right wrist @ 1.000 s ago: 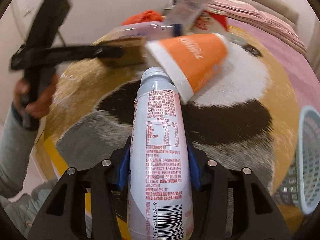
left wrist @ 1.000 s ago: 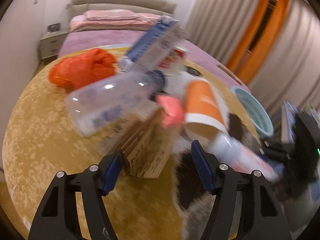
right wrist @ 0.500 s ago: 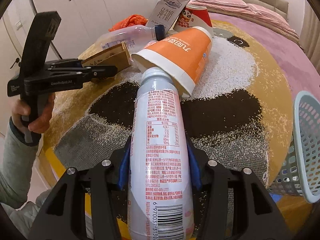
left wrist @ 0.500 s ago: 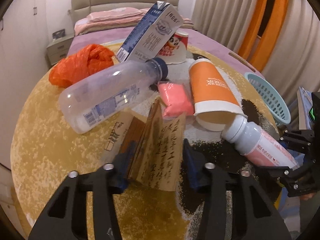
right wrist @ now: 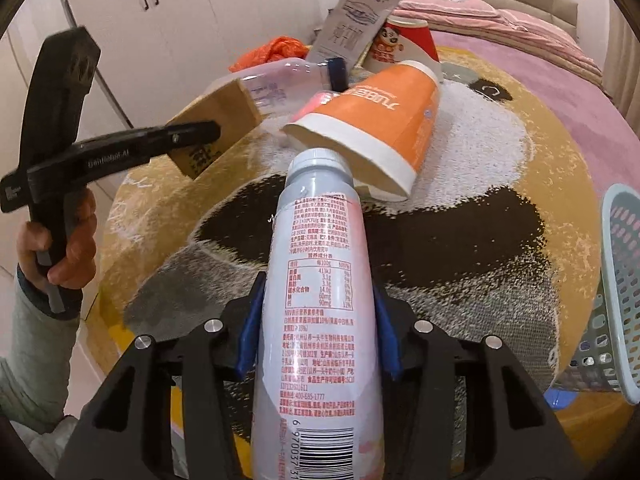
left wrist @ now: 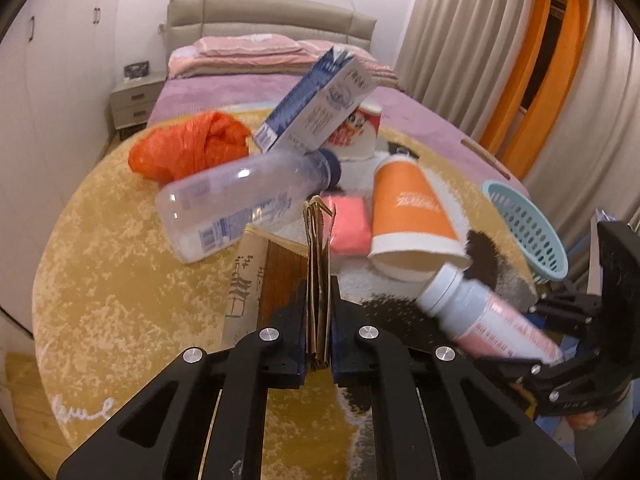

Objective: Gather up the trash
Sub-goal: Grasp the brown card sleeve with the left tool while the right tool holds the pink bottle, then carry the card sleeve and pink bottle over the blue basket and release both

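My left gripper is shut on a flattened brown paper bag and holds it edge-on above the round rug; the bag also shows in the right wrist view. My right gripper is shut on a white and pink drink bottle, also visible in the left wrist view. Behind lie a clear plastic bottle, an orange paper cup, a pink packet, a blue and white milk carton, a red cup and an orange plastic bag.
A light blue plastic basket stands at the rug's right edge, also in the right wrist view. A bed and a nightstand are behind the rug. White wardrobes stand on the left.
My left gripper has closed on the paper bag, squeezing it flat, and lifted it. My right gripper keeps its hold on the drink bottle and has barely moved.
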Demonstrator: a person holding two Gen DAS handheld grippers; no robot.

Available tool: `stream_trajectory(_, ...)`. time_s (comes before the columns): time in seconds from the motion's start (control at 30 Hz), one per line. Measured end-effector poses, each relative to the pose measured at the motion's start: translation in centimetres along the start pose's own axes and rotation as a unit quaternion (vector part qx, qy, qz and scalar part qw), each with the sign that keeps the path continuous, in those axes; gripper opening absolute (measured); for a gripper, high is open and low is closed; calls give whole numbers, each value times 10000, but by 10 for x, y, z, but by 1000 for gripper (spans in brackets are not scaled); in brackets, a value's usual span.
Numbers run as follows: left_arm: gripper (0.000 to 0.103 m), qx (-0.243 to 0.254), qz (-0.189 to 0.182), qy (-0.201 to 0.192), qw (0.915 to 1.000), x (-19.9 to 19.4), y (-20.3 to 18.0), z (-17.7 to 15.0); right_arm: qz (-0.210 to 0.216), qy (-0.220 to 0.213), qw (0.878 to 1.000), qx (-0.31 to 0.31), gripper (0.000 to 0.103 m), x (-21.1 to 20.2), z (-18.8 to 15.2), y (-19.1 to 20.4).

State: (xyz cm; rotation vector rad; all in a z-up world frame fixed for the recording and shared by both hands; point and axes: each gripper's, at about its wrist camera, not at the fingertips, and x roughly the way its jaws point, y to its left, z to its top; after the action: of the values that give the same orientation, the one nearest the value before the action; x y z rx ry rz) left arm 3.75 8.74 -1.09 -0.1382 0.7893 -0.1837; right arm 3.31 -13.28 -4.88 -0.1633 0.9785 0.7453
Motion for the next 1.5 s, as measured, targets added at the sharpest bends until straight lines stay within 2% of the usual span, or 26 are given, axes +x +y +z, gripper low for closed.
stream_trajectory(0.23, 6, 192, -200, -307, 9991, -19, -26, 16, 119, -385, 9991, 129, 45, -29, 2, -5)
stream_trajectory(0.4, 6, 437, -421, -409, 9973, -18, -58, 30, -71, -749, 9962, 442, 45, -55, 5, -31)
stream_trajectory(0.57, 6, 799, -695, -361, 9937, 0, -105, 47, -490, -1143, 9873, 992, 45, -87, 1, -76)
stream_trajectory(0.77, 6, 1128, -1196, -185, 9862, 37, -174, 70, -1264, -1534, 9641, 1762, 45, -128, -11, -142)
stream_trajectory(0.9, 6, 1300, -1584, -24, 9788, 63, -223, 82, -1570, -1684, 9472, 2232, 45, -145, -21, -181)
stream_trajectory(1.1, 6, 1640, -1849, 266, 9686, 104, -287, 85, -1857, -1693, 9230, 2915, 45, -154, -38, -235)
stream_trajectory(1.33, 6, 1645, -1986, 826, 9626, 159, -329, 78, -2013, -1477, 8971, 3646, 45, -144, -57, -285)
stream_trajectory(1.5, 6, 1628, -1914, 1161, 9609, 187, -340, 67, -2052, -1252, 8852, 3982, 45, -128, -63, -307)
